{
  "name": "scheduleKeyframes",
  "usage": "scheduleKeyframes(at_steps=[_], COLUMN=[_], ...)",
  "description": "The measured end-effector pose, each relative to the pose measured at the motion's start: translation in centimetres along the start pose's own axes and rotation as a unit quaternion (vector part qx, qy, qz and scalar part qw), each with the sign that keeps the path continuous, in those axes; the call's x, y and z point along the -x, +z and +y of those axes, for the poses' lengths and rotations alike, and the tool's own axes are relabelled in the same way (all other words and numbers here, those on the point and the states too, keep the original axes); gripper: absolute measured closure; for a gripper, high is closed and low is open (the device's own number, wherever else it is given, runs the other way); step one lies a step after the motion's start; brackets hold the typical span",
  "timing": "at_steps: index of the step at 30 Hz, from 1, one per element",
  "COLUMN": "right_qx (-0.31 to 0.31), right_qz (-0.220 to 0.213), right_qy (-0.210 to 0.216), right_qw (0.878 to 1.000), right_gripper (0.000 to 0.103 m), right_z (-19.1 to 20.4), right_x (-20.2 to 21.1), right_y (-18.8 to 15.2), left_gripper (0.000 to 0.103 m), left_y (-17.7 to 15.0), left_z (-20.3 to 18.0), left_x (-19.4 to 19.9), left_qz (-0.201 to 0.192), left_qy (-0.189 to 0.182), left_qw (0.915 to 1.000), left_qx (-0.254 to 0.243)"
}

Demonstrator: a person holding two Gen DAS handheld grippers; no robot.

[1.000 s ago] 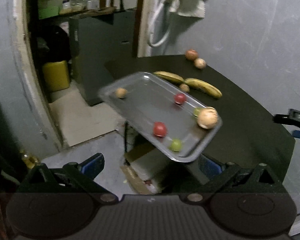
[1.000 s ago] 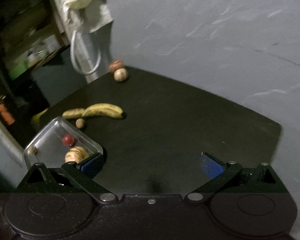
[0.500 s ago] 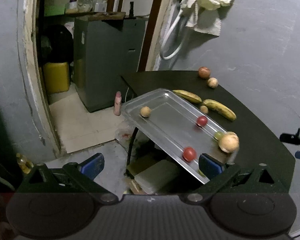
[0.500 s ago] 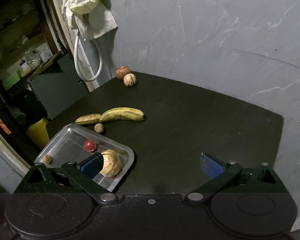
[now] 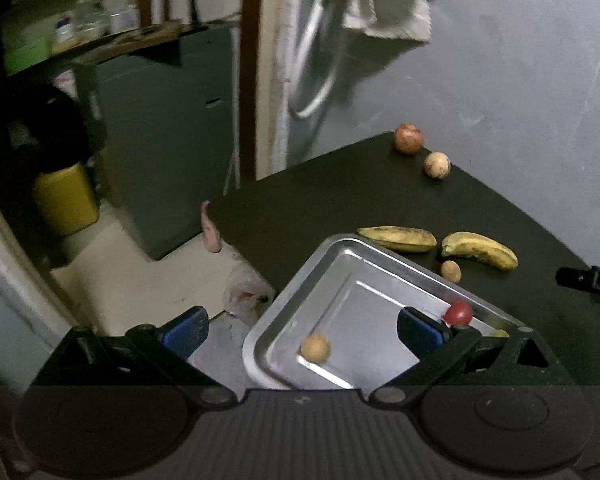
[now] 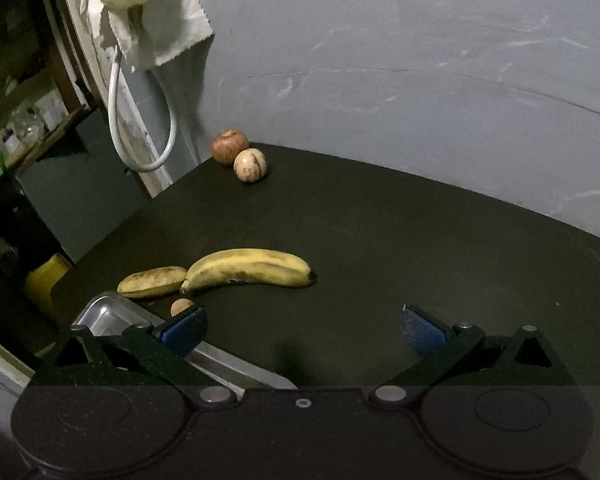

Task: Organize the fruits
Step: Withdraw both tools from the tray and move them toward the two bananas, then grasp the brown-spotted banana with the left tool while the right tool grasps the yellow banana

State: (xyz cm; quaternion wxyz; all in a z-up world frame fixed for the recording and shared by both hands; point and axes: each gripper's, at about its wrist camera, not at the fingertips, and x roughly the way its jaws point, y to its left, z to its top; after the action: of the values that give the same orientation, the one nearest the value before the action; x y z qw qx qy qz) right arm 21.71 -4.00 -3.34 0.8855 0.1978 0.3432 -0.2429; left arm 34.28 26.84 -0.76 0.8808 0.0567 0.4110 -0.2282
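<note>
A metal tray (image 5: 340, 264) lies at the near left corner of the black table (image 5: 340, 184), holding a small tan fruit (image 5: 315, 347) and a red fruit (image 5: 458, 312). My left gripper (image 5: 300, 332) hangs open over the tray. Two bananas (image 5: 398, 238) (image 5: 480, 250) and a small brown fruit (image 5: 450, 271) lie just past the tray. A reddish round fruit (image 6: 230, 146) and a pale round one (image 6: 251, 165) sit at the far corner. My right gripper (image 6: 300, 328) is open above the table, with the long banana (image 6: 248, 270) ahead and the tray (image 6: 100, 314) at its left finger.
A grey wall (image 6: 420, 60) runs along the table's far side, with a cloth (image 6: 152, 28) and a white hose loop (image 6: 140, 140) hanging at its left end. Left of the table are a grey cabinet (image 5: 160, 140), a yellow jerrycan (image 5: 66, 196) and open floor.
The tray was tilted up off the table edge and now lies flat on the table. Both grippers have moved forward and closer to the fruit; the big pale fruit has slipped out of view.
</note>
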Motion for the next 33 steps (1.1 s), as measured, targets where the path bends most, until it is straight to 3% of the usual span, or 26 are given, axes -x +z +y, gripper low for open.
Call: scheduleKeyframes(at_steps=[5,9,16,22,24,26,30,33], right_qx=[-0.002,0.010,0.009,0.058,0.102,0.163,0.221,0.250], right_qz=[0.002,0.006,0.017,0.047,0.081,0.087,0.126,0.149], right_qy=[-0.008,-0.024,-0.085,-0.110,-0.103,-0.099,-0.081,-0.061], right_qw=[1.000,1.000,0.996,0.991,0.986,0.978,0.964,0.955], right_gripper=[0.001,0.001,0.001,0.001,0.001,0.001,0.001,0.002], right_z=[0.6,0.5,0.9,3.3,4.4,5.6,6.4,6.5], right_x=[-1.1,-1.6,-2.1,-4.4,-6.3,-7.9,-10.5,-12.0], right_y=[0.4,0.4,0.8,2.2,3.0,3.6,5.2,6.1], left_gripper=[0.001,0.001,0.001,0.001,0.001,0.001,0.001,0.001], left_y=[3.1,5.6,9.8,11.8,12.2,12.2,12.3,12.0], left_z=[-1.3,-3.0,-6.0,-7.1,-7.3,-7.7,-8.2,-8.5], left_x=[-3.8,-7.3,-13.9,-17.7,-19.0,-20.3,-21.3,-22.2], left_qz=[0.021,0.031,0.048,0.053,0.055,0.063,0.083,0.095], left_qy=[-0.045,-0.086,-0.167,-0.244,-0.258,-0.272,-0.292,-0.295], left_qw=[0.9961,0.9837,0.9422,0.9063,0.8978,0.8869,0.8655,0.8590], left_qx=[-0.073,-0.154,-0.287,-0.341,-0.353,-0.368,-0.399,-0.407])
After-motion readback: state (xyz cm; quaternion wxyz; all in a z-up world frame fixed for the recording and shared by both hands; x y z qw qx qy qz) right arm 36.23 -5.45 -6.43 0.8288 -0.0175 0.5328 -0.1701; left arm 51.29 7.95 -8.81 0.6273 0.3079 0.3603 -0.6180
